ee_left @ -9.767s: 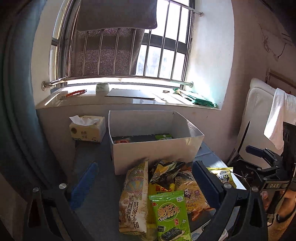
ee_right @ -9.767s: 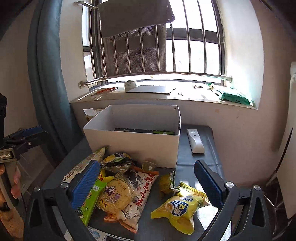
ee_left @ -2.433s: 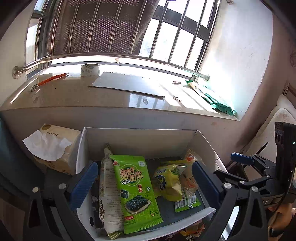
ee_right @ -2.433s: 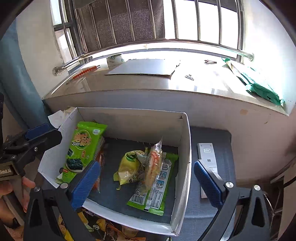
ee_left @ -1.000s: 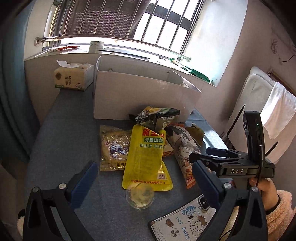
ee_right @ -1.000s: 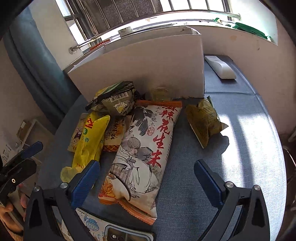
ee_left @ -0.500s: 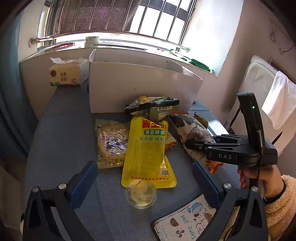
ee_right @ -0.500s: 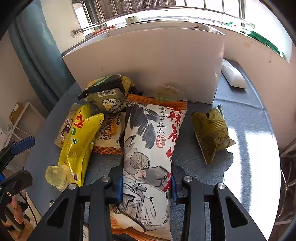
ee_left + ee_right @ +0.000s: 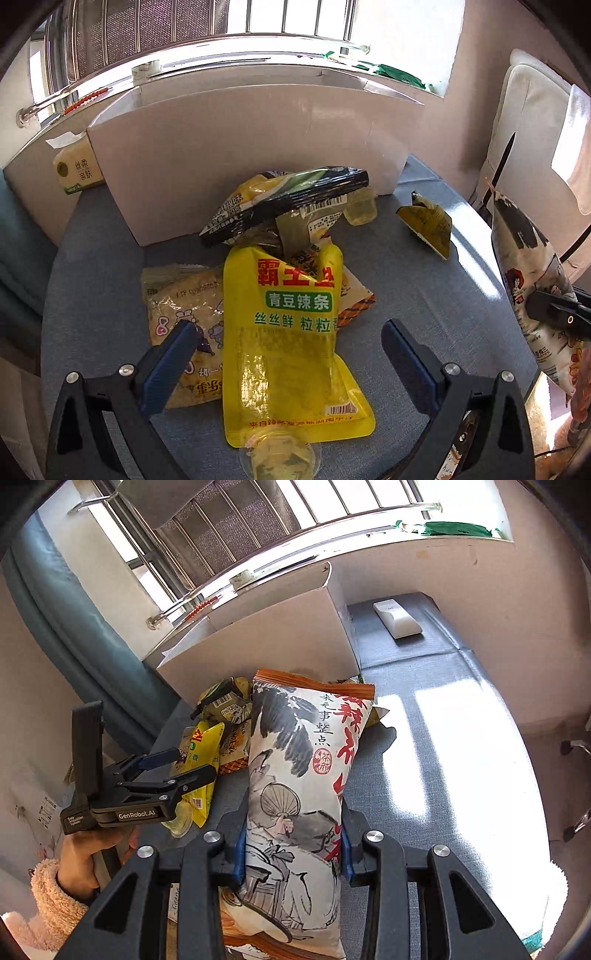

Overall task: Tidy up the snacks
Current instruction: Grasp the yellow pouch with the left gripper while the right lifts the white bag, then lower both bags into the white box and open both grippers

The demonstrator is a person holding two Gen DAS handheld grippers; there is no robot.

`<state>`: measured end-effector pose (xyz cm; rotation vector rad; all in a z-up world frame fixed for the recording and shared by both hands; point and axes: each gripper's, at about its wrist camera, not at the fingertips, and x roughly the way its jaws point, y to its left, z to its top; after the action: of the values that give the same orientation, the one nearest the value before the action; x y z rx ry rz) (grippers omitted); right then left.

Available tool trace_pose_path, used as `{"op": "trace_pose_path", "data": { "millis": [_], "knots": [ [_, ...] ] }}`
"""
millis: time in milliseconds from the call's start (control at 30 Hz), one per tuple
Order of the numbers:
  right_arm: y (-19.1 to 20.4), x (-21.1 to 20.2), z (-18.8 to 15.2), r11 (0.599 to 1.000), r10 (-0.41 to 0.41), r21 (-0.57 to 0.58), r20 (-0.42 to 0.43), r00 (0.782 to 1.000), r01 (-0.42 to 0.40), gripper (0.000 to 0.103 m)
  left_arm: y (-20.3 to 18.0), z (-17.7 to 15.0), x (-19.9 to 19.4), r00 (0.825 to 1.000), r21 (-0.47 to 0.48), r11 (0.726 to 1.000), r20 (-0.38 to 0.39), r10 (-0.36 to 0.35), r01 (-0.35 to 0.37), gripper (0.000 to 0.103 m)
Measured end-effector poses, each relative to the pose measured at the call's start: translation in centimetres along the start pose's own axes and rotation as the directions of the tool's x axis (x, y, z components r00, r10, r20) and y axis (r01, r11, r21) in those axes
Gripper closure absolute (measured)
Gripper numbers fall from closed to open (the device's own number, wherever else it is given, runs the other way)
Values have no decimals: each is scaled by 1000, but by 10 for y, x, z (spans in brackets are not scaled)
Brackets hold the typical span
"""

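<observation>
My right gripper (image 9: 293,843) is shut on a large white snack bag with ink drawings and red characters (image 9: 295,775), held above the table; the bag also shows at the right in the left wrist view (image 9: 532,280). My left gripper (image 9: 288,350) is open, low over a yellow pouch (image 9: 291,339); its jaws straddle it without touching. It also shows in the right wrist view (image 9: 177,764). Beside the pouch lie a pale cartoon packet (image 9: 181,306), a black-and-yellow bag (image 9: 284,203) and a small olive packet (image 9: 428,221). The white cardboard box (image 9: 240,147) stands behind them.
A clear jelly cup (image 9: 280,458) lies at the pouch's near end, another (image 9: 360,210) by the box. A tissue pack (image 9: 74,170) is left of the box. A white remote (image 9: 397,618) lies right of it. A card lies at the table's near edge (image 9: 452,465).
My right gripper has lifted the large white bag off the table. My left gripper has moved closer and lower over the yellow pouch, still open.
</observation>
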<state>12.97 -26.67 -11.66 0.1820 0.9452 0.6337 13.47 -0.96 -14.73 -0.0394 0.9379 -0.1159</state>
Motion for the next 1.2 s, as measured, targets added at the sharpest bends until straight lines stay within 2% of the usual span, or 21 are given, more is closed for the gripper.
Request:
{"op": "trace_pose_path", "data": {
  "millis": [33,67,100,167,233,400,600,733,833,900,1033,1200],
  "knots": [
    [0,-4,-4,1000,2,2,3,1000,-2,63,-1,1,2,1000,12,1000,2,-10,10,15],
    [1,-4,-4,1000,1,1,2,1000,-1,63,0,1,5,1000,18,1000,-2,-17,17,34],
    [1,-3,-3,1000,0,3,1,1000,0,63,0,2,4,1000,32,999,10,-3,3,48],
    [0,-3,-3,1000,6,11,2,1000,-6,63,2,1,1,999,13,999,24,-35,35,58],
    [0,-2,-1,1000,14,9,10,1000,-14,63,3,-1,-7,997,6,998,60,-58,58,64],
    [5,-5,-1,1000,22,-8,27,999,-22,63,1,-5,-38,983,4,997,166,-78,78,67],
    [14,-8,15,999,30,-30,67,997,-28,63,11,6,-89,945,-10,993,309,-109,118,67],
    [30,-9,47,996,42,-85,112,993,-32,63,23,36,-114,922,-7,993,373,-105,116,67],
    [45,-4,84,990,43,-139,150,988,-22,62,39,75,-120,903,-22,991,414,-114,135,67],
    [55,6,115,985,53,-174,161,986,-24,62,50,101,-120,896,-33,989,428,-117,145,67],
    [62,38,180,985,45,-173,165,985,-16,62,76,157,-101,900,-71,984,419,-120,164,67],
    [56,81,241,987,-21,-156,135,991,42,62,90,207,-56,929,-102,984,355,-103,148,65]
  ]
}}
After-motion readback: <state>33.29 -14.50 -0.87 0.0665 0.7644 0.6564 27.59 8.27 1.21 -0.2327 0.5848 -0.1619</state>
